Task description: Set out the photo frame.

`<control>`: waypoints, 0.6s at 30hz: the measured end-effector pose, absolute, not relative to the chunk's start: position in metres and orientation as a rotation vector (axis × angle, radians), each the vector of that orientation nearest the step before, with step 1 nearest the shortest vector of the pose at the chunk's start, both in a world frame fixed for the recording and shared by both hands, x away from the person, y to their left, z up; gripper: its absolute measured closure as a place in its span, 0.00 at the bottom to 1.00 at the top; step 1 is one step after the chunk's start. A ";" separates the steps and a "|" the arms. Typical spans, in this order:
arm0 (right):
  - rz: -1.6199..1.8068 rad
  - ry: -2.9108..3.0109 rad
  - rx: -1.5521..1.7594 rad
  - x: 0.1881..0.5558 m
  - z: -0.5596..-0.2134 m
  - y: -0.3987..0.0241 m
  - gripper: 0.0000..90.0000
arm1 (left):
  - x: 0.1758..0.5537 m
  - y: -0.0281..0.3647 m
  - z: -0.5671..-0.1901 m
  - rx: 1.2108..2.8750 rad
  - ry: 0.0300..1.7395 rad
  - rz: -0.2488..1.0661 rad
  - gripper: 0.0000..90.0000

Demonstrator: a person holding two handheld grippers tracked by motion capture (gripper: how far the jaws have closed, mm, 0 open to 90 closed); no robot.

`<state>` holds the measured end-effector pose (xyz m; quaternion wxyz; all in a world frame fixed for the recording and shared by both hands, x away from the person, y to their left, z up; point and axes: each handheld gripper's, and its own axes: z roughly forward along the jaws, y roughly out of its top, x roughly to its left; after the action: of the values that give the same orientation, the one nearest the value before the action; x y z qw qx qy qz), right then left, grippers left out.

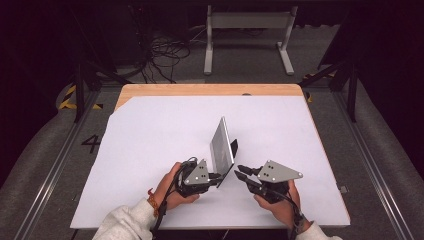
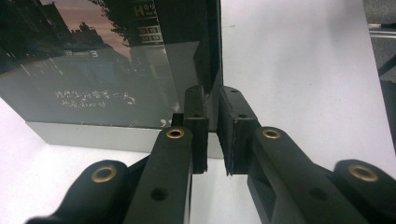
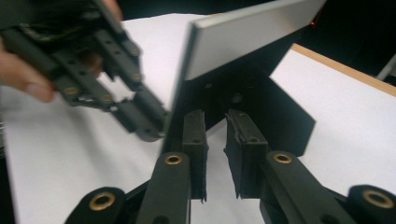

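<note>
Picture frame (image 1: 222, 146) stands upright near the middle of the white counter (image 1: 150, 150). Left tongs (image 1: 216, 177) pinch its near lower edge. Right tongs (image 1: 241, 172) sit just right of the frame, slightly spread, holding nothing.

picture frame (image 1: 222, 146): centre of frame, upright on desk (image 1: 150, 150) | left gripper (image 1: 216, 176): at frame's lower edge | right gripper (image 1: 241, 171): just right, apart

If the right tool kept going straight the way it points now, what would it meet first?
Probably the photo frame's black back stand, directly ahead of the right tool; the depth between them is unclear.
</note>
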<state>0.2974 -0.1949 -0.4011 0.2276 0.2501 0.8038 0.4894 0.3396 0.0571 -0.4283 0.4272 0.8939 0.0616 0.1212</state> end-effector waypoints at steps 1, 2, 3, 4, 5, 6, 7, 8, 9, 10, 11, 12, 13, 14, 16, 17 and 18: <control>1.355 2.223 0.685 0.294 -0.402 -0.194 0.86 | 0.339 0.057 -0.428 2.231 0.155 0.304 0.91; 1.356 2.233 0.682 0.292 -0.402 -0.193 0.86 | 0.340 0.056 -0.428 2.231 0.152 0.305 0.91; 1.358 2.241 0.676 0.290 -0.403 -0.192 0.85 | 0.340 0.055 -0.429 2.228 0.148 0.302 0.91; 1.358 2.241 0.676 0.290 -0.403 -0.192 0.85 | 0.340 0.055 -0.429 2.228 0.148 0.302 0.91; 1.363 2.253 0.672 0.288 -0.403 -0.190 0.85 | 0.339 0.054 -0.429 2.228 0.154 0.301 0.91; 1.362 2.262 0.671 0.288 -0.403 -0.188 0.83 | 0.339 0.052 -0.429 2.227 0.148 0.297 0.91; 1.365 2.264 0.673 0.287 -0.404 -0.187 0.83 | 0.339 0.051 -0.430 2.219 0.147 0.297 0.91; 1.362 2.261 0.673 0.287 -0.404 -0.186 0.83 | 0.339 0.049 -0.431 2.215 0.141 0.295 0.91; 1.361 2.261 0.672 0.287 -0.405 -0.186 0.83 | 0.339 0.049 -0.431 2.215 0.141 0.295 0.91; 1.363 2.258 0.682 0.287 -0.405 -0.186 0.82 | 0.340 0.048 -0.431 2.211 0.141 0.292 0.90; 1.361 2.255 0.686 0.288 -0.406 -0.186 0.82 | 0.340 0.047 -0.432 2.206 0.142 0.287 0.90; 1.363 2.253 0.691 0.288 -0.406 -0.186 0.82 | 0.340 0.047 -0.432 2.204 0.144 0.285 0.90; 1.360 2.251 0.694 0.288 -0.406 -0.186 0.82 | 0.340 0.046 -0.432 2.201 0.142 0.282 0.90; 1.351 2.249 0.694 0.289 -0.406 -0.186 0.82 | 0.340 0.046 -0.432 2.199 0.142 0.279 0.90; 1.356 2.245 0.702 0.290 -0.406 -0.186 0.81 | 0.341 0.046 -0.433 2.198 0.140 0.278 0.90; 1.359 2.245 0.709 0.290 -0.406 -0.186 0.81 | 0.341 0.045 -0.433 2.196 0.141 0.279 0.90; 1.357 2.242 0.712 0.291 -0.406 -0.186 0.81 | 0.341 0.045 -0.433 2.194 0.140 0.276 0.90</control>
<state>0.2909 -0.1863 -0.4063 0.2116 0.2563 0.8069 0.4883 0.3407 0.0445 -0.4329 0.4467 0.8859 0.0566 0.1113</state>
